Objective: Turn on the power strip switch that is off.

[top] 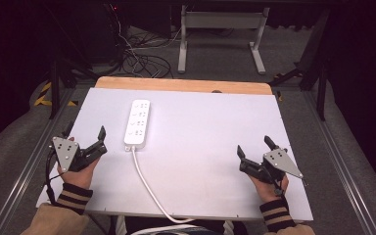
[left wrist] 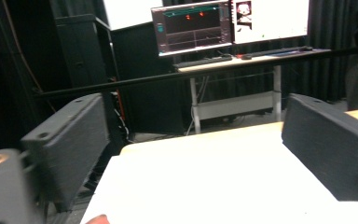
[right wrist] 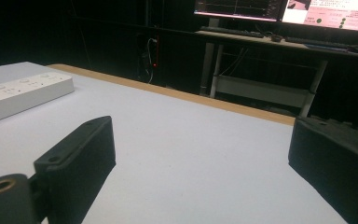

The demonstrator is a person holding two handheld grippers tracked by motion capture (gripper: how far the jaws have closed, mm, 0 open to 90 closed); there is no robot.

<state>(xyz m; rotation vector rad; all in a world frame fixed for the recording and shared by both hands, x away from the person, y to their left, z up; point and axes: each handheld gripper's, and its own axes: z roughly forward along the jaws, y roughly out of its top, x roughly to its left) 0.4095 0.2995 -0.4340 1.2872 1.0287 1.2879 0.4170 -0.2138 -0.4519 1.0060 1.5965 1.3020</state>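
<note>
White and rigid, the power strip (top: 137, 122) lies on the table (top: 215, 147) left of centre, its cord (top: 147, 183) trailing toward you. Your left gripper (top: 84, 131) and right gripper (top: 254, 147) rest spread and empty; likely light and slick, so clamp across its narrow sides.

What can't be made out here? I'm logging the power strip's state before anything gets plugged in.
- Power strip: socket detail too small in the high view; cut off by the left edge in the right gripper view.
- Its cable: the plug end runs off the table's near edge.
</note>
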